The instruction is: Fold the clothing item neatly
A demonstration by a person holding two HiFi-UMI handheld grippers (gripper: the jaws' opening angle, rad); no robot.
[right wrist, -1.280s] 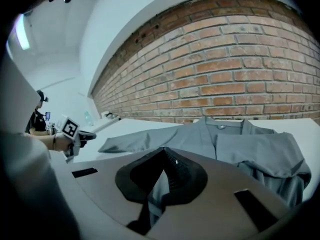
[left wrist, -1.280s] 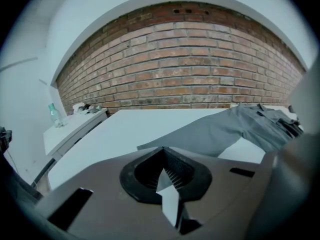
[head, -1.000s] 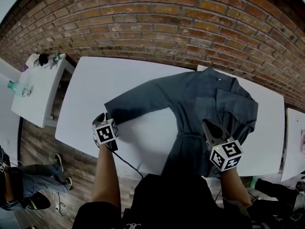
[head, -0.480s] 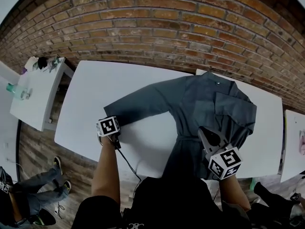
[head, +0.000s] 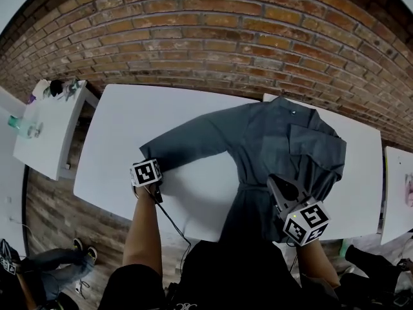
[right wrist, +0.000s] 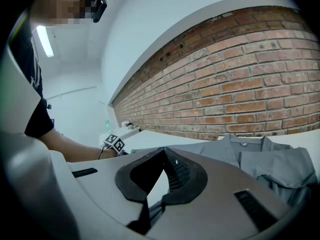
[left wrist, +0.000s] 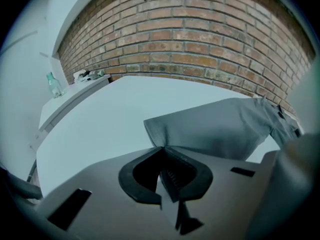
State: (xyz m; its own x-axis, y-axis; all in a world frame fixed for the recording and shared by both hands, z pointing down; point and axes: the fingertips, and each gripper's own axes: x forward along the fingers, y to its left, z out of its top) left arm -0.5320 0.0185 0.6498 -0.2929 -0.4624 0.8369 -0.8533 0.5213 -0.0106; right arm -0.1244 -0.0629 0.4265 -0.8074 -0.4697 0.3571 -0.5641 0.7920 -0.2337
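The left gripper (left wrist: 162,149) had just been closing, and its jaws pinched the cuff edge of the outstretched sleeve (left wrist: 215,129). The right gripper (right wrist: 164,150) was closed tight above the lower half of the grey coat (head: 277,141); whether it caught cloth was unclear. The coat lay spread on the white table (head: 122,121).

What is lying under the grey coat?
A white table supports the grey coat. Whatever lies between cloth and tabletop is covered and cannot be seen.
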